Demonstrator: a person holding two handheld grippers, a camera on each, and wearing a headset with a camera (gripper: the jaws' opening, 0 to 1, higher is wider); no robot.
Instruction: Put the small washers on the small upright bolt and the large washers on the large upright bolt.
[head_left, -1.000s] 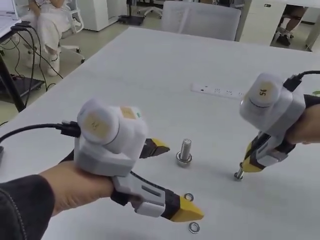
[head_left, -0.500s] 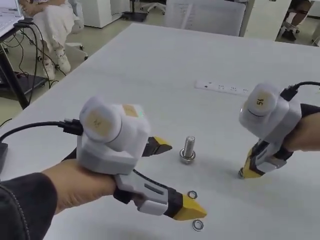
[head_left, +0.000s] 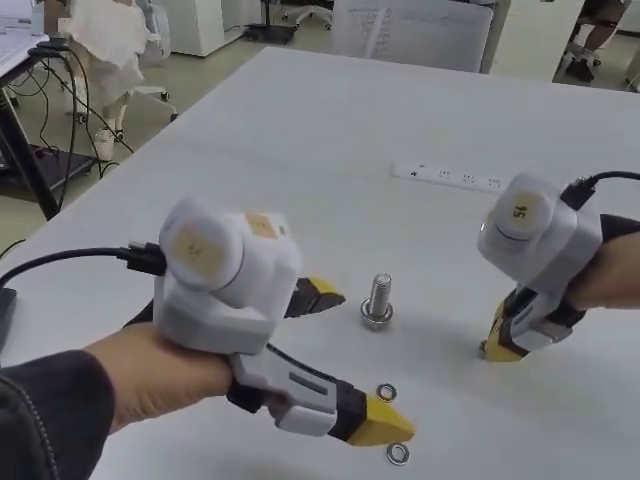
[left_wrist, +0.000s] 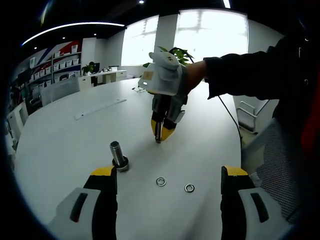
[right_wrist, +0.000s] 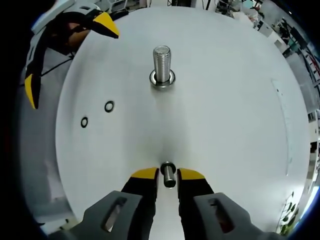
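The large bolt (head_left: 377, 299) stands upright mid-table with a metal ring around its foot (right_wrist: 162, 78). Two small washers (head_left: 386, 392) (head_left: 398, 454) lie flat in front of it. My left gripper (head_left: 352, 362) is open, one yellow tip beside the large bolt and the other between the two washers. In the left gripper view the large bolt (left_wrist: 118, 156) and both washers (left_wrist: 161, 181) (left_wrist: 189, 188) lie just ahead of my left gripper (left_wrist: 169, 172). My right gripper (right_wrist: 168, 174) points down at the table, shut on the small bolt (right_wrist: 168, 175). In the head view its tips (head_left: 500, 345) hide that bolt.
A white power strip (head_left: 450, 180) lies on the table beyond the bolts. A grey chair (head_left: 420, 35) stands at the far edge, and a seated person (head_left: 100, 40) is off to the far left. Cables trail from both grippers.
My right gripper has come down around the small bolt, whose foot no longer shows below the tips in the head view. The left gripper has barely moved.
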